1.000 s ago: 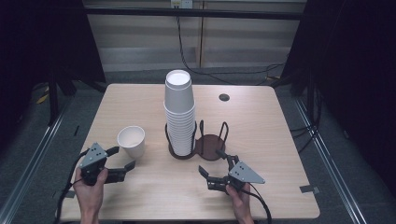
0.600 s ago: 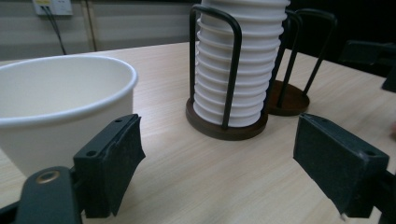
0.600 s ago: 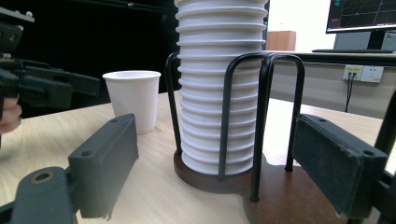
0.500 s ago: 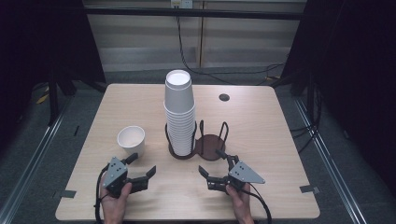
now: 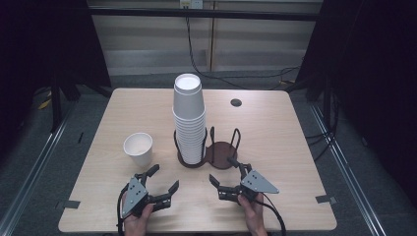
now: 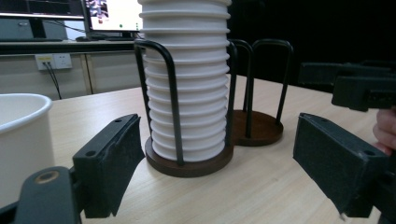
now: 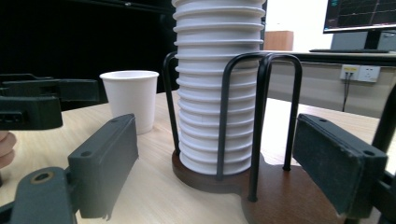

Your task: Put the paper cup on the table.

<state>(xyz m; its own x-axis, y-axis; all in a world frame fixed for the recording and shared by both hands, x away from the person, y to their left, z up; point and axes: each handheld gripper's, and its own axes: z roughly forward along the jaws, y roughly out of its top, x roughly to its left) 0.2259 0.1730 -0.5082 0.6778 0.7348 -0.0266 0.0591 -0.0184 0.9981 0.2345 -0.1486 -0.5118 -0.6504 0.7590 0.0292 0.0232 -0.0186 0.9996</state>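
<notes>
Currently both tools rest low on the bench near its front edge, each with its jaws apart and nothing between them: the left tool at about 7 o'clock from the tall stack of paper cups, the right tool at about 5 o'clock. The stack stands in the left half of a double wire cup holder; the holder's right half is empty. A single loose cup stands upright on the bench at 9 o'clock from the holder, apart from it. The left tool's jaws have just been opening slightly, with nothing in them. The likely risk — a jaw catching a wire hoop or nudging the tall stack, which could lean or topple; squeezing the thin loose cup too hard could crush it. The high view gives the whole layout and the stack's full height, while the right tool's view shows the hoops' spacing close up.
</notes>
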